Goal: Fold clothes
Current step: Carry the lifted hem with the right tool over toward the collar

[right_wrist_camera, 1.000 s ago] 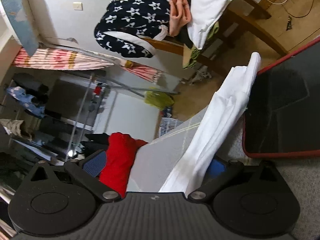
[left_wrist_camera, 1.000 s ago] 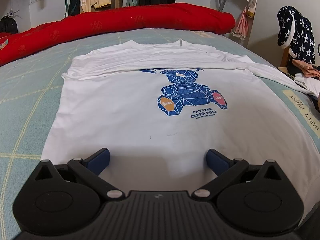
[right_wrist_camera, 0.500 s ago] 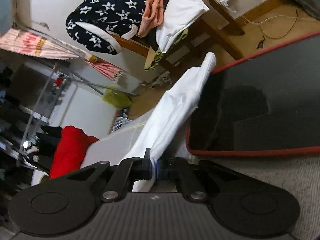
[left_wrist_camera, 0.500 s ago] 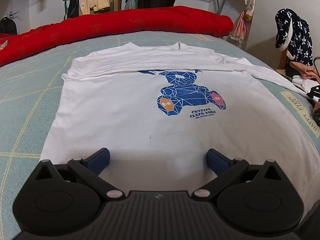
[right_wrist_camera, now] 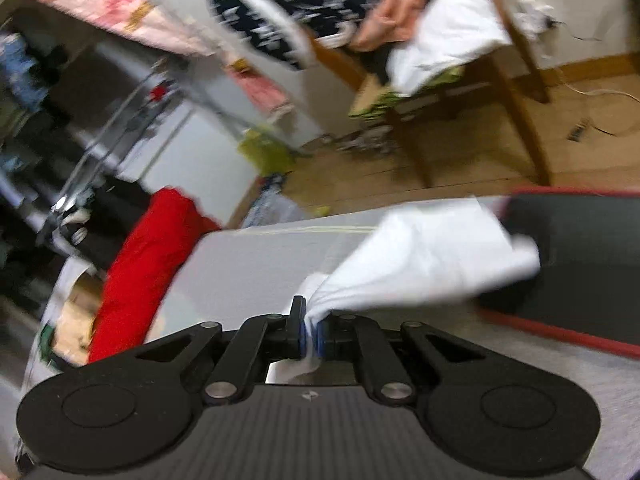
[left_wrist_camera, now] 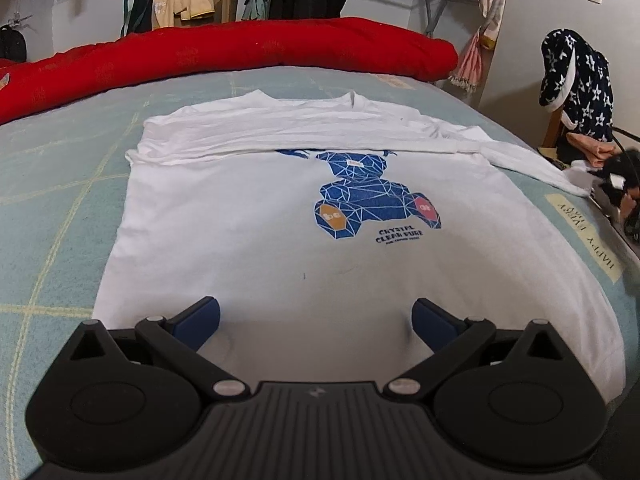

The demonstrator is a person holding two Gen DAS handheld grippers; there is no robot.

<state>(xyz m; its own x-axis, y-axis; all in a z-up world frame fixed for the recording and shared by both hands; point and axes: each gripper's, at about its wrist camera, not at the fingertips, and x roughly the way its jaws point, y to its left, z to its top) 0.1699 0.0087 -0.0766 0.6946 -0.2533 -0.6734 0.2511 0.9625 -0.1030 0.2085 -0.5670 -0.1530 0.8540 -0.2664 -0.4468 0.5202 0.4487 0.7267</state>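
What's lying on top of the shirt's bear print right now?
A folded-over sleeve crosses the white shirt, covering the top of the bear print; whatever lies beneath that fold is hidden.

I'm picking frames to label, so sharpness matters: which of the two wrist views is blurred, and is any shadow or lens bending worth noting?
Left wrist view: sharp, the shirt print is readable; the open left gripper casts a soft shadow on the hem; fisheye bows the bed edges. Right wrist view: motion-smeared, chair and rack streaked, though the right gripper, shut on the sleeve, stays fairly crisp.
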